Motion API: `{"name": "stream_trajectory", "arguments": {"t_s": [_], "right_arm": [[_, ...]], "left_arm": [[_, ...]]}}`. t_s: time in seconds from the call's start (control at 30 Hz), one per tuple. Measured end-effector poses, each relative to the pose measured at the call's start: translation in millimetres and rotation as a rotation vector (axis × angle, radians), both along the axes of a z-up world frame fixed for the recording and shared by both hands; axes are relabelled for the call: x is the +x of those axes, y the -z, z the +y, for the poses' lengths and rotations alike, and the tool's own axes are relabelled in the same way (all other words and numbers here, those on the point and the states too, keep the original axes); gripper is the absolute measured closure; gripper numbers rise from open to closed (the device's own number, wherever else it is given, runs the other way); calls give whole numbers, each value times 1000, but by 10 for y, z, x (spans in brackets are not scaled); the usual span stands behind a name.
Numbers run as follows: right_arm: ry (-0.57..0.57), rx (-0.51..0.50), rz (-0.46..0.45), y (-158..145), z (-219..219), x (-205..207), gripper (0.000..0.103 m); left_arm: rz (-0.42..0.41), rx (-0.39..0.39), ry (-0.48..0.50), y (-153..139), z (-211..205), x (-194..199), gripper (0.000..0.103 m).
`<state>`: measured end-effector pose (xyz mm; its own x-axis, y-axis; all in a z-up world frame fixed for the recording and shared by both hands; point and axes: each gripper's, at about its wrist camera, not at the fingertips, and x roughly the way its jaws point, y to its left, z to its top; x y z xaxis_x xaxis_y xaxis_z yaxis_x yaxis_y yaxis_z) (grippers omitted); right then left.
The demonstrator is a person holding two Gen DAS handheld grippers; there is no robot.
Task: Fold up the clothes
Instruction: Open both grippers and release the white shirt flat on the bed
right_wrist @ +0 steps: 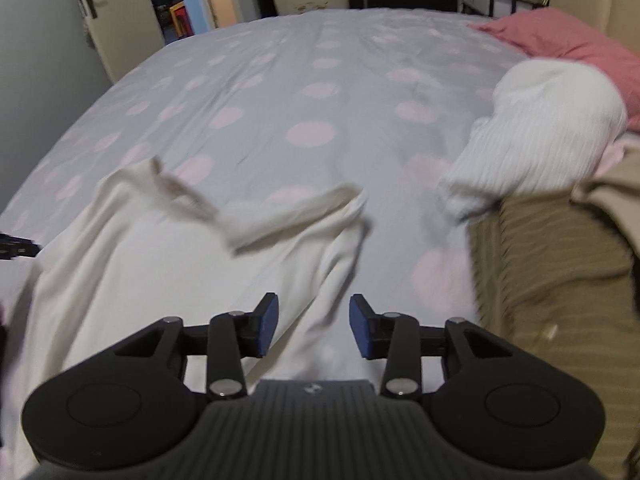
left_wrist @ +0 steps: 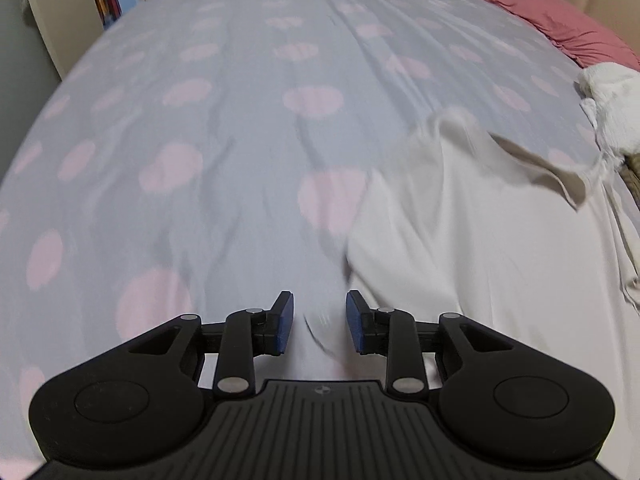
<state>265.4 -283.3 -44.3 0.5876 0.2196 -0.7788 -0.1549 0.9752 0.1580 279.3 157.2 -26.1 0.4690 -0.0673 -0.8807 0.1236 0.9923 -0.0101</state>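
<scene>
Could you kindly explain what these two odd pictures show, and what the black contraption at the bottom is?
Each picture comes from a wide-angle camera on a hand-held two-finger gripper, looking forward along its blue-padded fingers. One shows the left gripper, the other the right gripper. Both are open and hold nothing. Below them lies a bed with a grey cover with pink dots. On it, a cream garment lies spread out and rumpled. To the right are a white ribbed knit, a tan ribbed knit and a pink pillow.
</scene>
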Motion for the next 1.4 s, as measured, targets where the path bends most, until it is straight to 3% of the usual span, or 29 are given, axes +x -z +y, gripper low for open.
{"name": "stream_trajectory", "arguments": {"t_s": [0.13,0.27,0.37,0.4,0.43,0.47,0.5,0.63,0.83,0.97,1.1,1.17,1.27,1.3,1.4], "right_arm": [[-32,18,30,164,206,-170,56],[-32,38,43,293,380,-141,56],[-8,55,71,396,448,-26,58],[-1,63,88,435,453,16,63],[3,64,100,462,460,46,83],[6,59,105,478,465,66,90],[9,51,105,477,459,75,94],[39,18,68,317,275,66,97],[133,-69,-40,-173,-291,76,97],[178,-134,-56,-253,-590,176,97],[214,-199,-63,-281,-849,280,96],[207,-231,-41,-143,-865,343,92],[225,-260,-54,-95,-846,319,73],[225,-256,-73,-123,-824,284,69],[167,-261,-150,-212,-658,194,67]], "left_arm": [[-2,-46,38,86,-57,-165,75],[18,-3,107,202,-242,-211,75],[46,-14,109,310,-306,-166,75],[52,-28,101,337,-312,-149,75],[59,-42,94,363,-318,-132,77],[60,-45,92,366,-324,-128,83],[60,-47,90,368,-329,-124,103],[53,-53,94,316,-330,-143,103],[-54,-22,7,-132,15,-214,103],[-118,12,-92,-345,296,-228,103],[-100,44,-160,-332,416,-217,103],[-68,86,-162,-261,387,-194,103],[-30,142,-172,-184,350,-163,103],[-35,157,-174,-201,352,-164,100],[-92,187,-153,-291,326,-176,86]]}}
